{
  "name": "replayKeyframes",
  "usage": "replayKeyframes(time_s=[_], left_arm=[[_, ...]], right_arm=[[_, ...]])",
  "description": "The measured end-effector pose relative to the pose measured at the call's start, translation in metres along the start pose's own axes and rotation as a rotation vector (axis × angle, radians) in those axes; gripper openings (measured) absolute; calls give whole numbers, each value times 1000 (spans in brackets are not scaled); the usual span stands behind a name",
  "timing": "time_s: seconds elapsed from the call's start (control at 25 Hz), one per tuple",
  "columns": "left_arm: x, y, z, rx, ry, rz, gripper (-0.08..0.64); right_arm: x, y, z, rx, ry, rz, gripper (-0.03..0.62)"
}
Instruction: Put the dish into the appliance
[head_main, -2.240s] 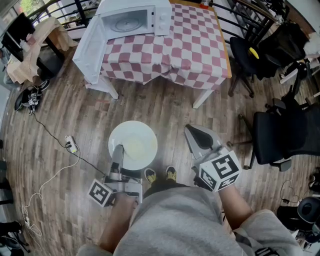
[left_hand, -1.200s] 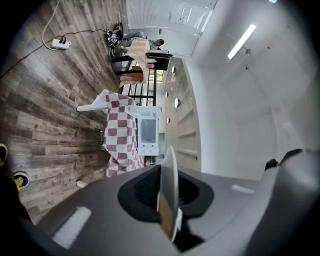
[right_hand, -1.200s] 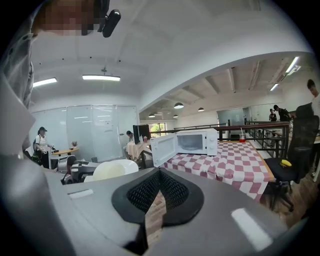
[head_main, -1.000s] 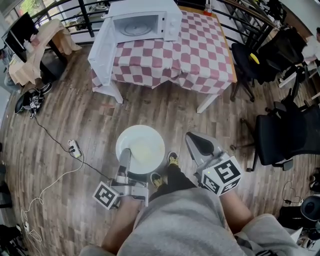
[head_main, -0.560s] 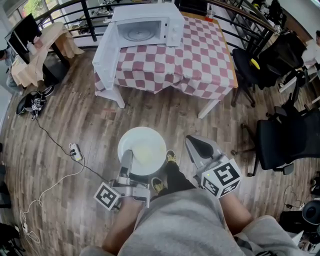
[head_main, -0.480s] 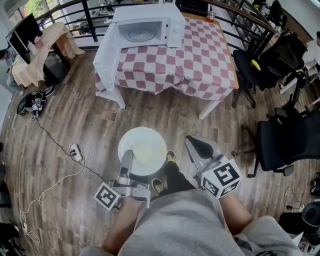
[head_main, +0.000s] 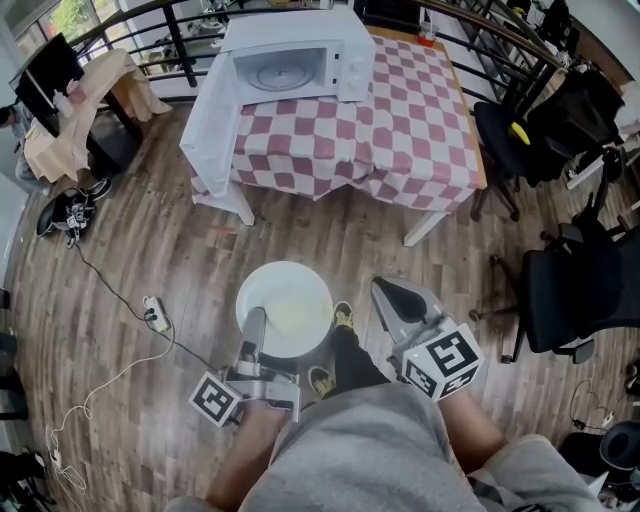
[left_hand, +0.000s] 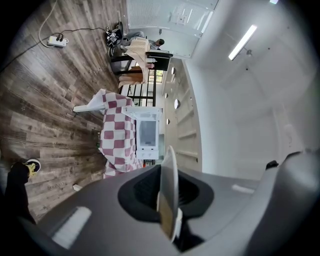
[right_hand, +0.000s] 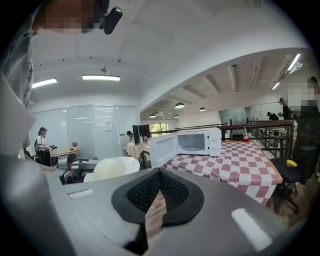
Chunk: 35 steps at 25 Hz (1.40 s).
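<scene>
The wooden floor fills most of the head view, and I stand on it well apart from the table, which lies far ahead of both hand-held grippers under a red and white checked cloth. On the far left corner of this table sits the microwave, which I take to be the appliance; its door hangs wide open toward the left, and inside I see only the glass turntable. The dish, a white round plate, is not on any surface: the left hand-held gripper is clenched on its near rim, and in the left gripper view the thin edge of the dish stands pinched between the two jaws. The right hand-held gripper is just to the right of the dish, jaws together and with nothing between them. So I judge that the pick-up and the opening of the door are done. What is left is the walk to the table, sliding the dish into the open microwave, and releasing it there.
</scene>
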<state>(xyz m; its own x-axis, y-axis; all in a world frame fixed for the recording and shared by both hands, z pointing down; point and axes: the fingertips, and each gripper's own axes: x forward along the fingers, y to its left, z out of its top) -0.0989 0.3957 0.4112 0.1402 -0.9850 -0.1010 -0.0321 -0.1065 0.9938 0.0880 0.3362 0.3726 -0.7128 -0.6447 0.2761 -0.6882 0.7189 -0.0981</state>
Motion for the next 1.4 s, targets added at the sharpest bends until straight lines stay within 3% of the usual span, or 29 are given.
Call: replayKeyframes(time_s=[0.8, 1.4], left_arm=[[164, 15, 13, -3, -15, 40, 32], [243, 14, 2, 16, -39, 34, 32]], right_arm=[[105, -133, 39, 51, 3, 20, -5], [144, -204, 56, 65, -21, 67, -5]])
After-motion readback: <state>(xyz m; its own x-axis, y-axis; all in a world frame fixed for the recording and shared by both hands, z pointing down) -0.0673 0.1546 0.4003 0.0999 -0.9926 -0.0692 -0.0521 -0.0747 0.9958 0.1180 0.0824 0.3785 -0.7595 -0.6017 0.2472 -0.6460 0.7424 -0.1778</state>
